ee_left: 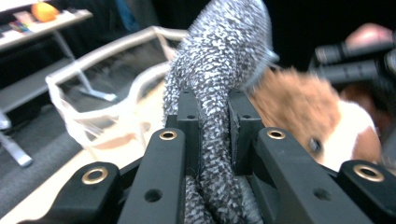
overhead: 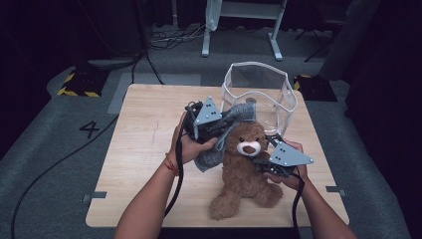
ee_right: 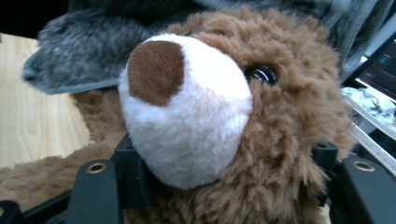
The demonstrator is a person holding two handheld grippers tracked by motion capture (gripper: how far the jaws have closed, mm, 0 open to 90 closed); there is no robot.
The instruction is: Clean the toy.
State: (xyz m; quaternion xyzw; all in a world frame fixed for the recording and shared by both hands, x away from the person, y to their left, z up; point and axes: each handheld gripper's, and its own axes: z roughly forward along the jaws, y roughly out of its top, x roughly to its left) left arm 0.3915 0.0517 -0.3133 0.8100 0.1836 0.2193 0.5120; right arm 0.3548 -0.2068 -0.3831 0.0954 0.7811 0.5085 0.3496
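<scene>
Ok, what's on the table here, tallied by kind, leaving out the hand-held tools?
Soft toy: 1, the brown teddy bear
Fabric: 1, the grey knitted cloth
Container: 1, the clear plastic bin
Total: 3

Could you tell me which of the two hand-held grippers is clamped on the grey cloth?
The left hand-held gripper pinches the grey cloth between its jaws; the right hand-held gripper holds the teddy bear instead.
</scene>
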